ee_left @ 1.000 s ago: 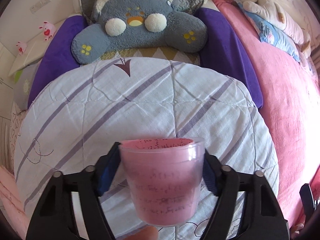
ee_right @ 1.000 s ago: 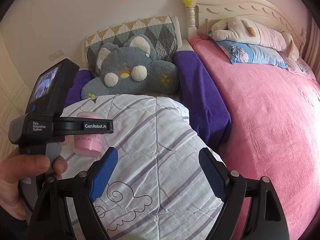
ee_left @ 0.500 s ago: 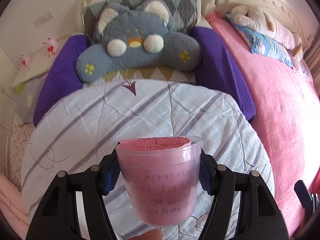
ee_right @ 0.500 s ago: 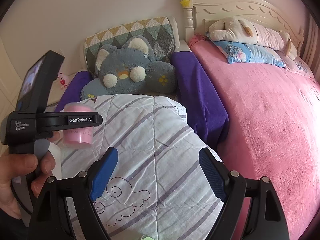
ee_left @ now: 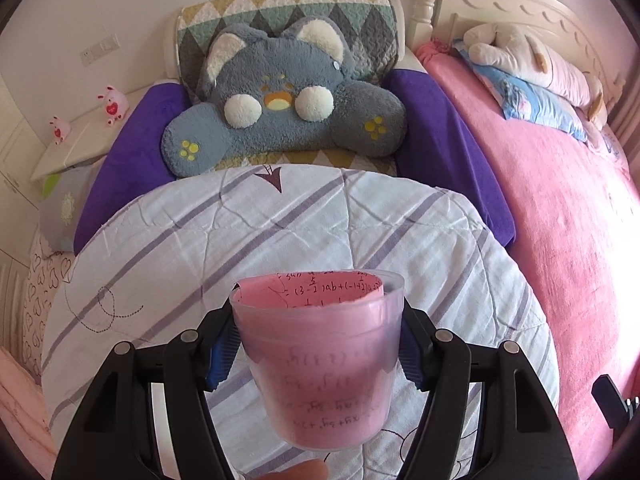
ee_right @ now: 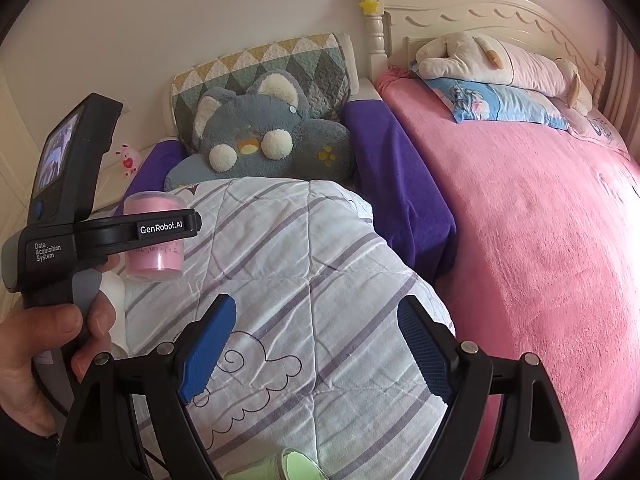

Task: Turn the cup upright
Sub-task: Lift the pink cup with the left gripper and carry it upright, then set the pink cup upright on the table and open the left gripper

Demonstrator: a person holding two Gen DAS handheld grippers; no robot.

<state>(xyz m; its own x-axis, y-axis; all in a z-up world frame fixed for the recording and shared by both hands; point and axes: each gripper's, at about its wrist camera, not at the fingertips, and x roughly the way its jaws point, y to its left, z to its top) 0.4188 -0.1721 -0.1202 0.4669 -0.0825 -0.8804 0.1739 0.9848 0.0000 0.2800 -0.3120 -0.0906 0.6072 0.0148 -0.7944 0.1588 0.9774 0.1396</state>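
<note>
Pink cup [ee_left: 318, 360], purple-striped white quilt [ee_left: 280, 240]

Soft, even daylight fills both fisheye views. The pink blanket [ee_right: 540, 240] glows brightest at its right edge, near washed out, suggesting light from that side. Shadows are faint, deepest beside the purple sheet [ee_right: 400, 184]. Straight lines bow toward the dark, rounded corners. The pink cup [ee_left: 320, 360], close to the left lens, looks slightly soft; the striped quilt [ee_left: 280, 240] beyond it stays sharp.
</note>
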